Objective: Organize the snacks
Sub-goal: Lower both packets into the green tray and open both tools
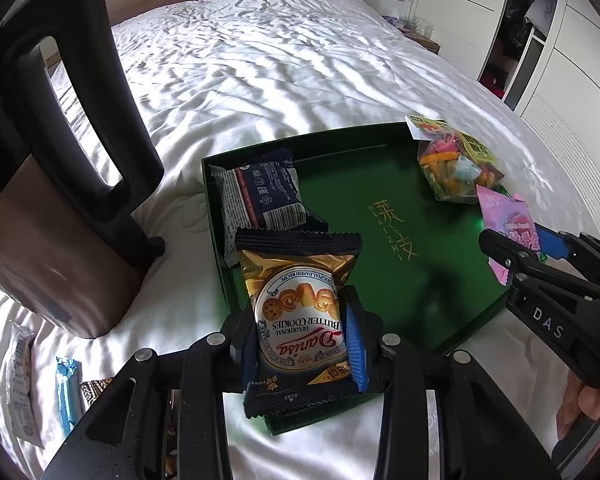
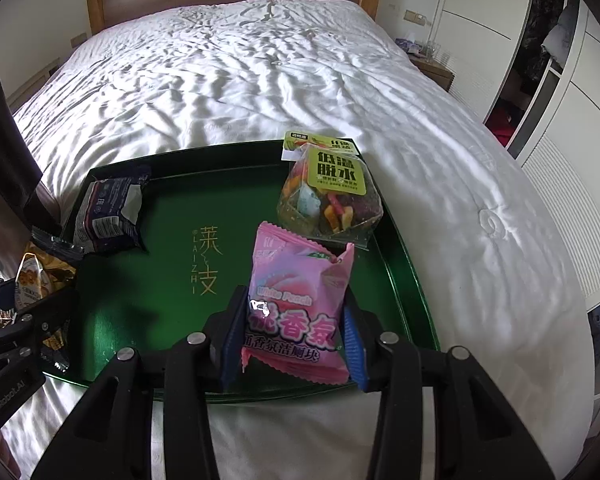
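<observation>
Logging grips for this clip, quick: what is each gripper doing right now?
Left gripper: closed on the butter cookie packet, over the green tray.
Right gripper: closed on the pink peach packet, over the same tray.

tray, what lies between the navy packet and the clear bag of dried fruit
Only bare green tray floor with gold lettering lies between the navy packet and the dried fruit bag, seen in the right wrist view.
</observation>
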A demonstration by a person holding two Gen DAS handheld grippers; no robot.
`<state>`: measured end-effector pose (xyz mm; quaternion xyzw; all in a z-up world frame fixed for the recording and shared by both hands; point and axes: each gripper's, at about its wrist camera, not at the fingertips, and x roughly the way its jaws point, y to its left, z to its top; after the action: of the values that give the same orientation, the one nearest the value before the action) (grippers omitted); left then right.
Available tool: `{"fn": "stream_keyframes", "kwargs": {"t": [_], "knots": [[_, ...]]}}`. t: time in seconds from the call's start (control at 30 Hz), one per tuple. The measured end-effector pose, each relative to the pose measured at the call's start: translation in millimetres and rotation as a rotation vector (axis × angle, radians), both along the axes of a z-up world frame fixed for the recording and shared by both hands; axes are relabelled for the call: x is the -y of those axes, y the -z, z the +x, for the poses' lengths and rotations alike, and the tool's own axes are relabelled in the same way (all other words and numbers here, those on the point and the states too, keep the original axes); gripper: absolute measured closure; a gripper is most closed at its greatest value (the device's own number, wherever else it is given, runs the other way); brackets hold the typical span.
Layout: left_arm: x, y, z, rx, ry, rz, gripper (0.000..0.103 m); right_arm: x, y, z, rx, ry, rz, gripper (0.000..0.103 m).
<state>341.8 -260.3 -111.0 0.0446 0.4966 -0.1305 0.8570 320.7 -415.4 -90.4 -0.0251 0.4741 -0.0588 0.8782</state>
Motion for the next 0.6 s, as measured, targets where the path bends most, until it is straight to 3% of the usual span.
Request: {"fn": "stream_keyframes", "kwargs": {"t": [0.07, 0.13, 0.17, 0.23, 0.6], "knots": [[-1.5, -3.0, -0.9, 0.021, -0.002, -0.004, 0.055, -1.0, -0.6, -0.8, 0.002, -0.003, 0.003, 0.064], [-3.2, -5.7, -0.3, 0.035, -0.006, -0.009, 0.049, -1.9, -3.1, -1.5, 0.010, -0.001, -0.003, 0.055], [-3.7, -6.9, 0.4, 0.037, -0.006, -0.014, 0.048, -1.9, -5.4, -1.7, 0.016, 0.003, -0.002, 0.047], [-4.6, -9.9, 0.3, 0.039, -0.004, -0.017, 0.048, -1.8, -10.2, -1.5, 0.025, 0.006, 0.000, 0.041], [-29.7, -29.9, -28.6, 0.075, -0.027, -0.021, 0.048, -14.7, -39.8, -30.3, 0.088, -0.016, 0.018, 0.038]]}}
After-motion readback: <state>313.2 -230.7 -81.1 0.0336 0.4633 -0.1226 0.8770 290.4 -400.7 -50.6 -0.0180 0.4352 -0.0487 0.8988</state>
